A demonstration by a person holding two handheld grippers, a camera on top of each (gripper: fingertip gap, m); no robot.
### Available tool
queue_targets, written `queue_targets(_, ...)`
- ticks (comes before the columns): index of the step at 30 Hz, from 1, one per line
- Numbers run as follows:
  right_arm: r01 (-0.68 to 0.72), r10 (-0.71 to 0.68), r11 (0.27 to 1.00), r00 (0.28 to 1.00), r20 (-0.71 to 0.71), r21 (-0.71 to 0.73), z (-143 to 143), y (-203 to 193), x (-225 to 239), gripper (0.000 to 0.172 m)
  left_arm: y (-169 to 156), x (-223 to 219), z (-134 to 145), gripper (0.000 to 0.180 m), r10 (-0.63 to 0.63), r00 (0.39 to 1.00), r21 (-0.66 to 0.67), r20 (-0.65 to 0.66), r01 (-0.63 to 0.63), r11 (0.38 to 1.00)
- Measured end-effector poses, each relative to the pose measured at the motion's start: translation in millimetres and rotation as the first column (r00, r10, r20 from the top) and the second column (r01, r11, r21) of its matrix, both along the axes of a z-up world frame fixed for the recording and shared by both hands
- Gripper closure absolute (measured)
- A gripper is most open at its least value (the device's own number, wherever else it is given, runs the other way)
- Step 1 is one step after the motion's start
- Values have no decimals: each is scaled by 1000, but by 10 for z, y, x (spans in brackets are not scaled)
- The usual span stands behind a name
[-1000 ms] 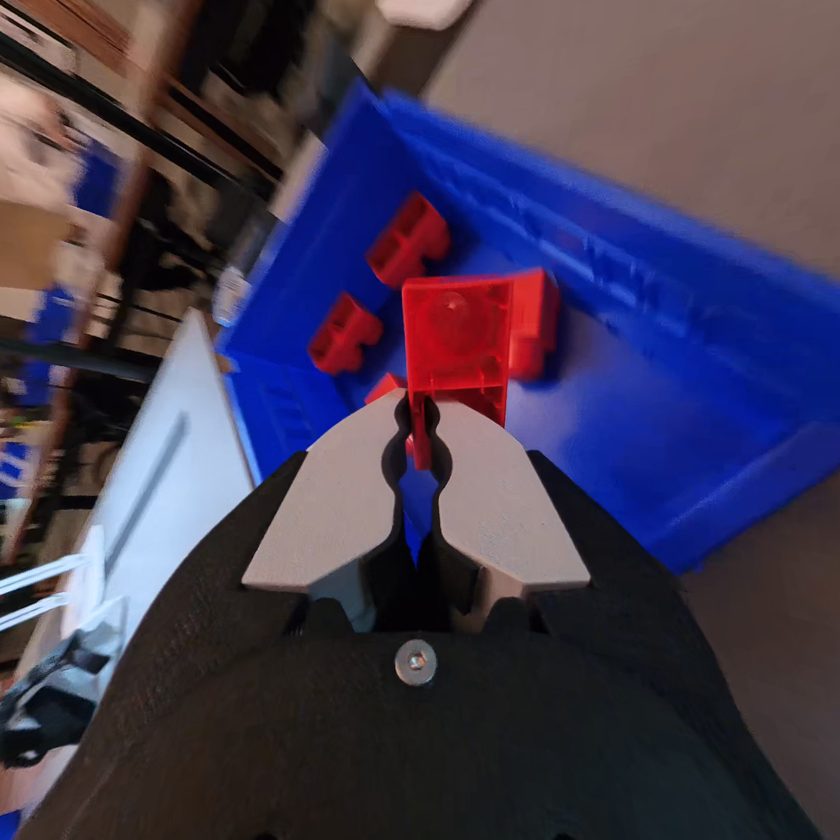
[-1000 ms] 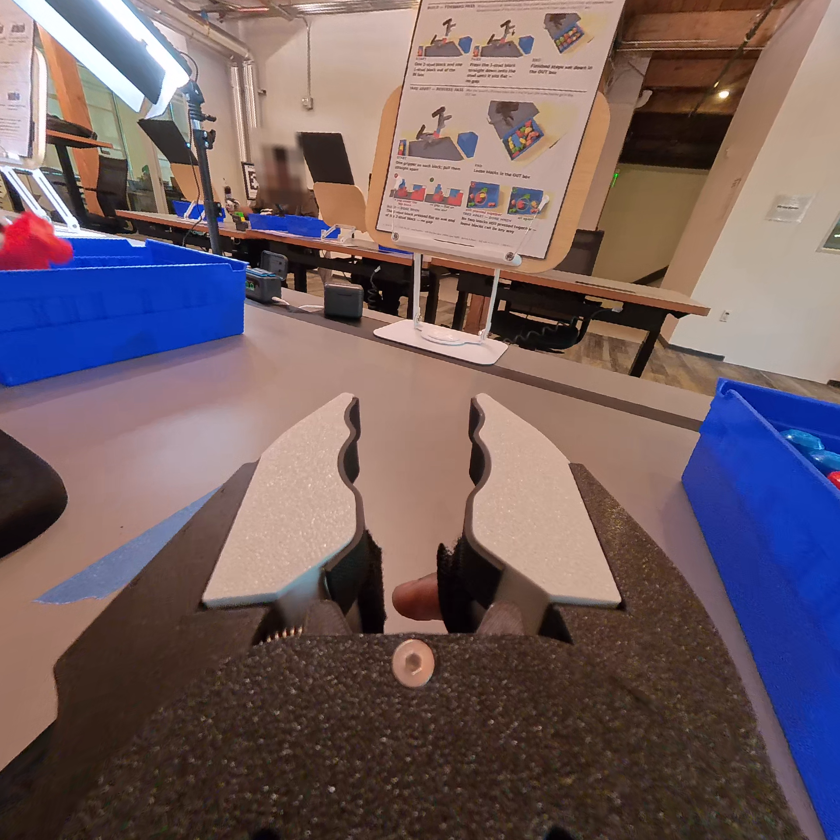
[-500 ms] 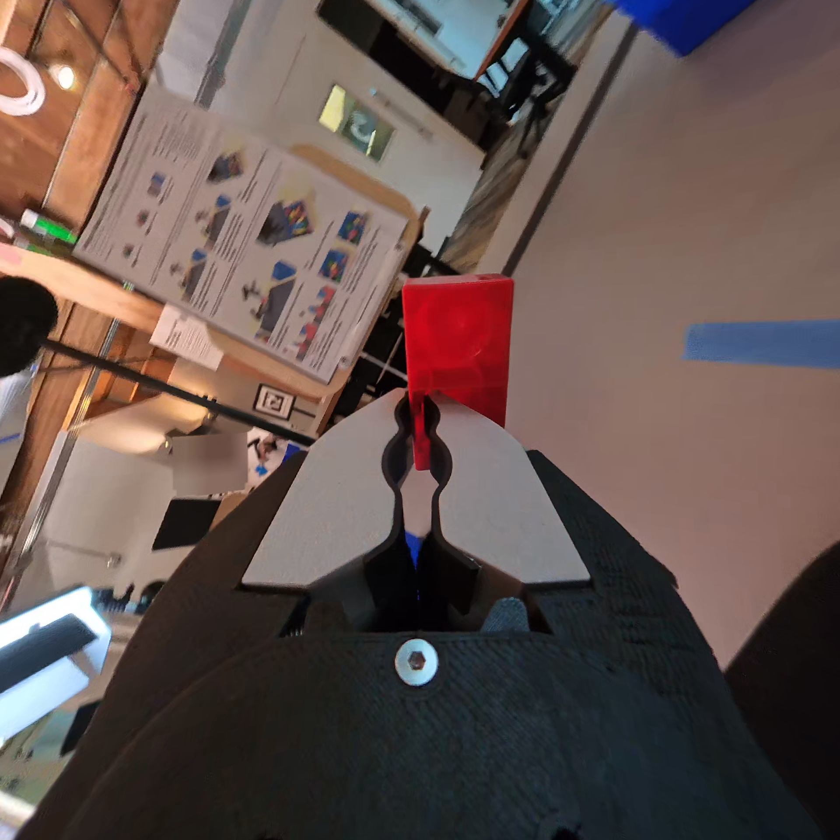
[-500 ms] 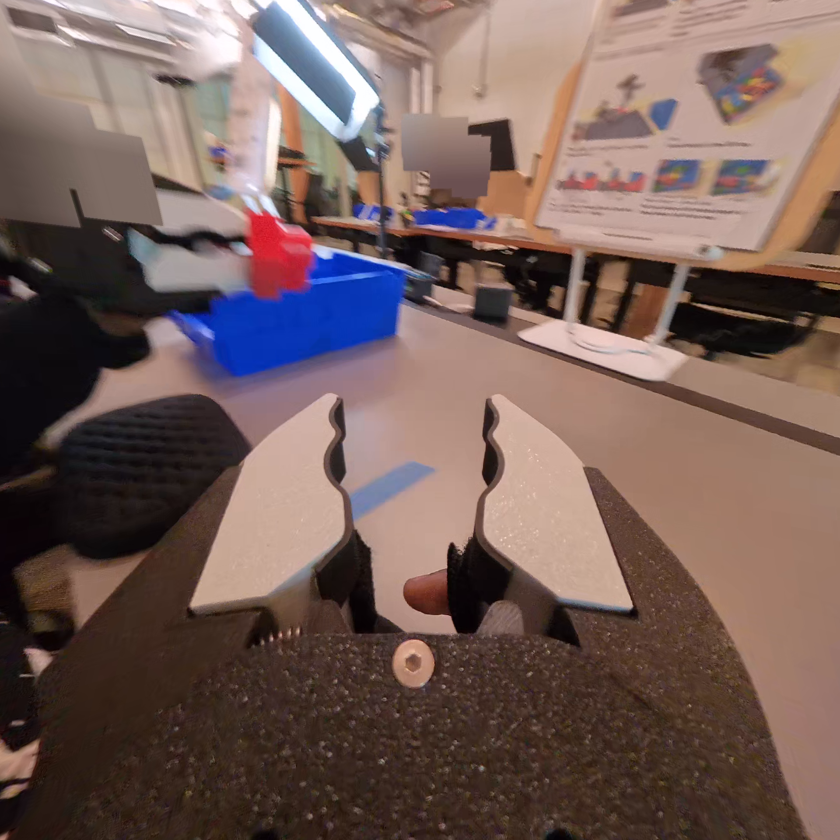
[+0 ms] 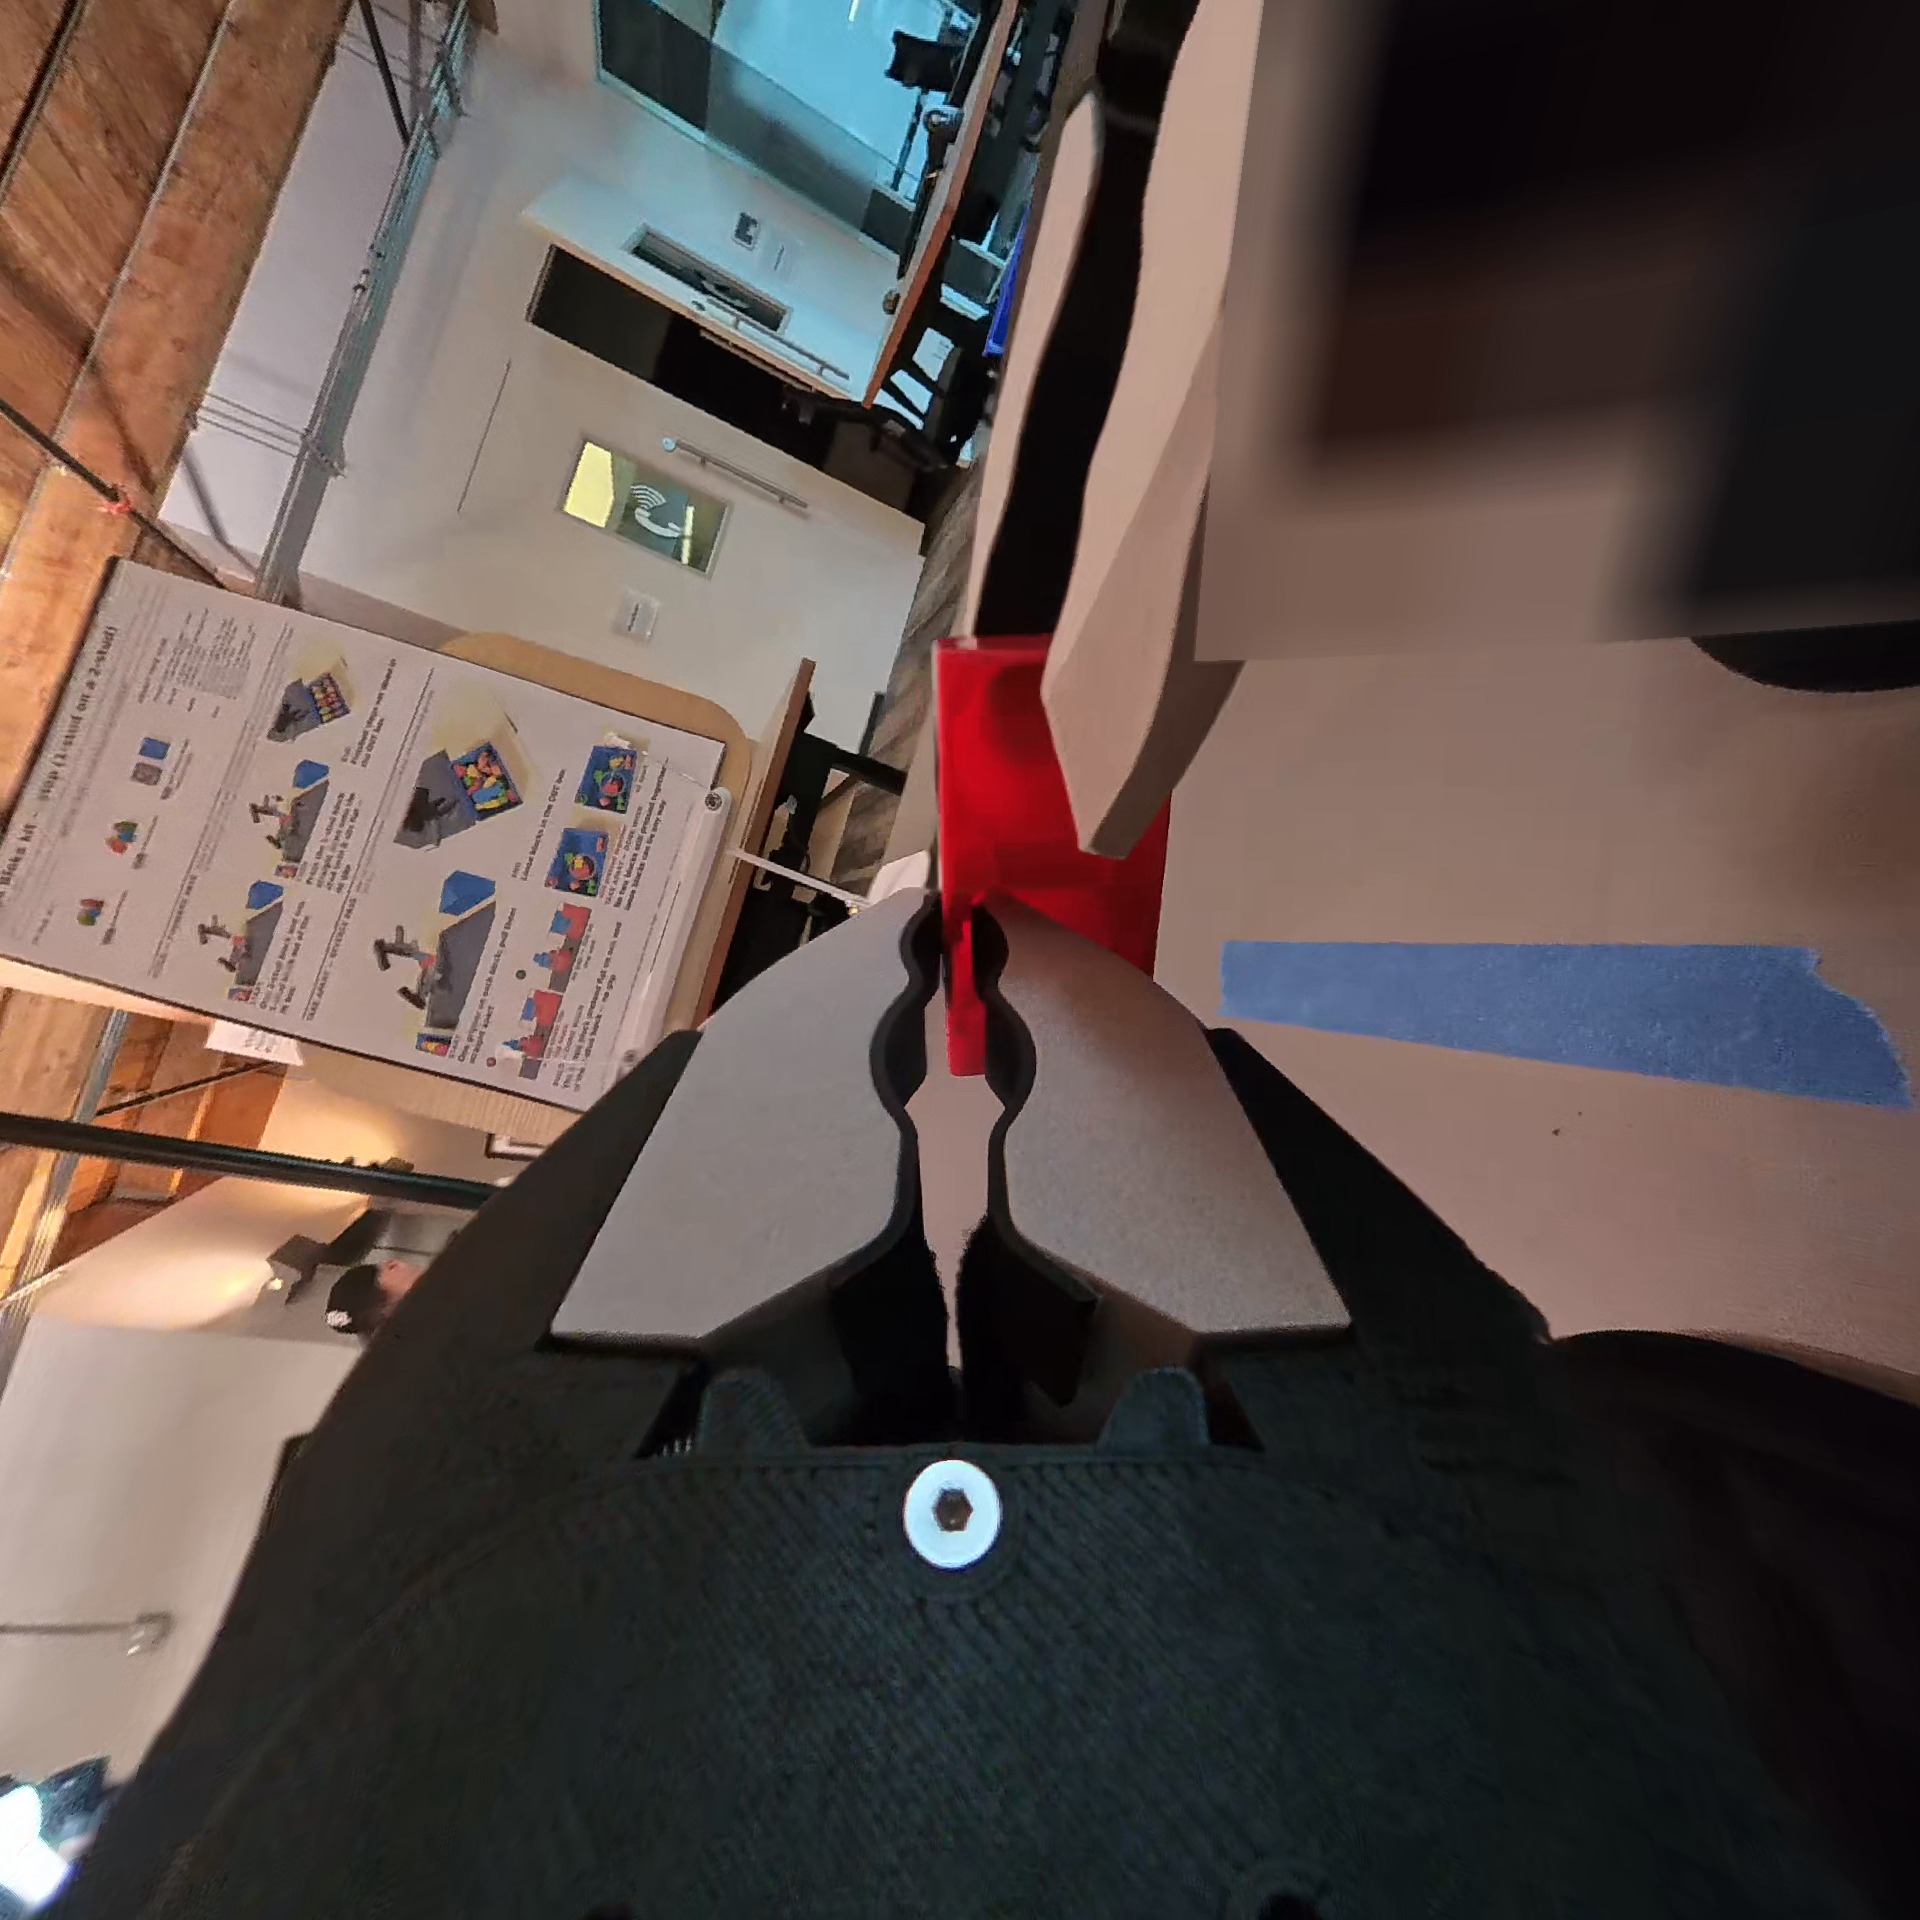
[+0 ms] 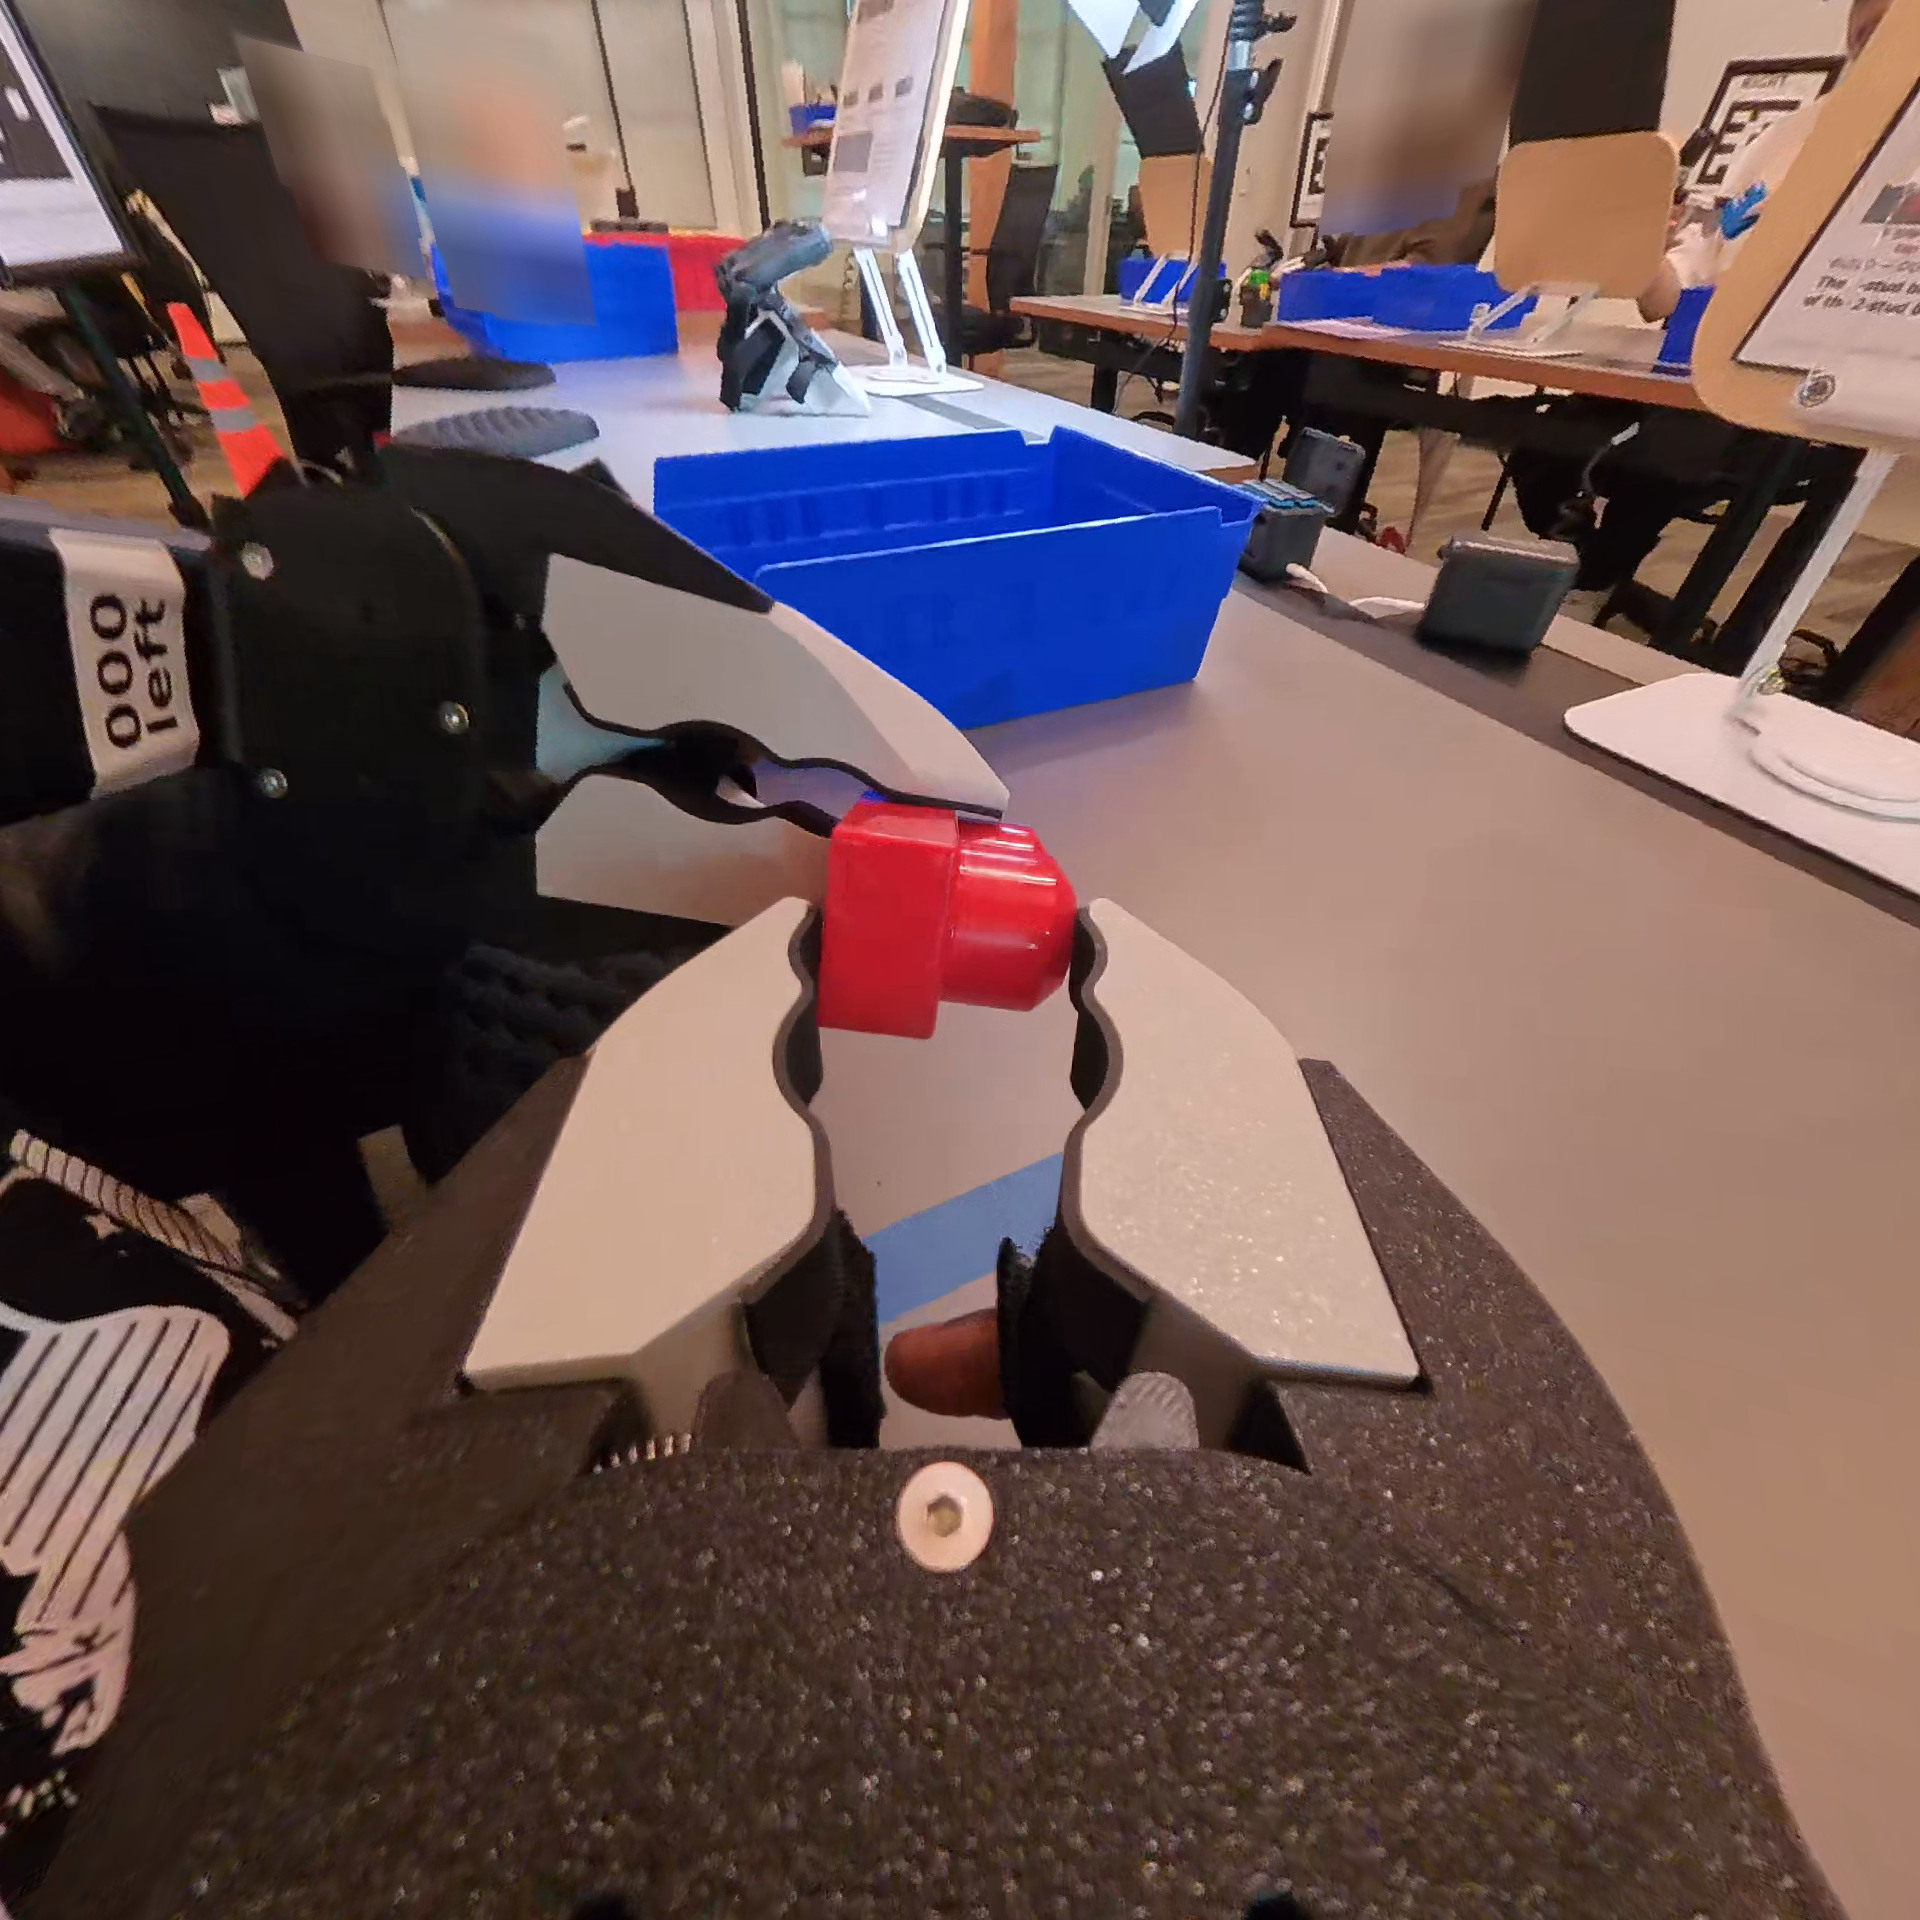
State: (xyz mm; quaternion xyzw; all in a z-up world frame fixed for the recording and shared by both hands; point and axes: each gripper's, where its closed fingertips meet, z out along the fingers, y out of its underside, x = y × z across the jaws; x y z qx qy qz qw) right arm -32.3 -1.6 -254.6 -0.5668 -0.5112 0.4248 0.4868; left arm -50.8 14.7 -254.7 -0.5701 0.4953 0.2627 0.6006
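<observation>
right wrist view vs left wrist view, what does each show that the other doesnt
Only the right wrist view shows the blue bin on the grey table, the red block's round stud end, and the right gripper whose fingers flank it. Only the left wrist view shows the illustrated instruction board in full and the block's thin wall pinched in the left gripper. Both show the red block, blue tape and the other gripper.

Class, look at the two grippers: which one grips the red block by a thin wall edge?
The left gripper: its nearly shut fingers pinch the red block's thin wall. The right gripper's wide-set fingers span its whole body.
</observation>
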Motion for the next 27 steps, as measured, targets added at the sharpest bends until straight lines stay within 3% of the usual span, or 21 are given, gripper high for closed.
queue_targets(4, 80, -86, 986, 996, 35, 148, -17, 128, 102, 127, -45, 30, 10, 150, -44, 990, -107, 132, 59, 993)
queue_targets(6, 84, -92, 970, 996, 21, 230, 36, 150, 172, 127, -94, 44, 66, 139, -74, 931, -200, 356, 153, 968)
queue_targets(7, 67, -69, 958, 998, -3, 280, 88, 126, 207, 127, -130, 64, 111, 133, -85, 849, -248, 522, 247, 937)
queue_targets(8, 43, -34, 939, 999, -32, 340, 150, 79, 244, 127, -170, 85, 154, 130, -69, 717, -294, 694, 370, 882)
queue_targets(9, 10, 15, 912, 998, -58, 411, 213, 7, 277, 127, -220, 111, 196, 123, -12, 543, -324, 839, 518, 791)
queue_targets(11, -53, 131, 830, 986, -103, 555, 331, -182, 337, 126, -384, 185, 354, 115, 142, 177, -225, 974, 819, 528)
queue_targets(12, -69, 181, 790, 976, -124, 610, 385, -266, 362, 127, -449, 209, 417, 113, 223, 54, -144, 973, 901, 410)
queue_targets(13, -72, 216, 757, 966, -145, 650, 435, -323, 387, 127, -503, 258, 408, 113, 278, 16, -110, 961, 939, 325)
queue_targets(16, -110, 297, 705, 943, -150, 701, 479, -446, 422, 127, -639, 498, 253, 117, 306, 96, -162, 947, 967, 198)
queue_targets(18, -141, 318, 682, 941, -118, 718, 433, -480, 413, 127, -731, 570, 344, 128, 315, 51, -92, 948, 989, 116)
queue_targets(19, -148, 324, 674, 940, -110, 724, 419, -491, 409, 127, -742, 584, 353, 142, 310, 45, -80, 950, 991, 102)
queue_targets(20, -148, 327, 675, 938, -114, 723, 419, -491, 410, 127, -737, 587, 341, 142, 300, 48, -84, 953, 991, 107)
queue_targets(22, -102, 269, 723, 952, -143, 683, 434, -389, 399, 129, -670, 556, 362, 143, 270, 12, -61, 963, 983, 172)
queue_targets(24, -10, 173, 855, 948, -267, 519, 526, -208, 402, 131, -531, 471, 461, 143, 186, -92, 24, 978, 941, 338)
queue_targets(26, 25, 46, 989, 881, -471, 142, 646, -25, 438, 116, -371, 314, 587, 143, 99, -227, 143, 969, 840, 524)
queue_targets(27, -24, -33, 995, 828, -560, -93, 674, 40, 445, 113, -324, 257, 628, 143, 55, -271, 187, 961, 784, 592)
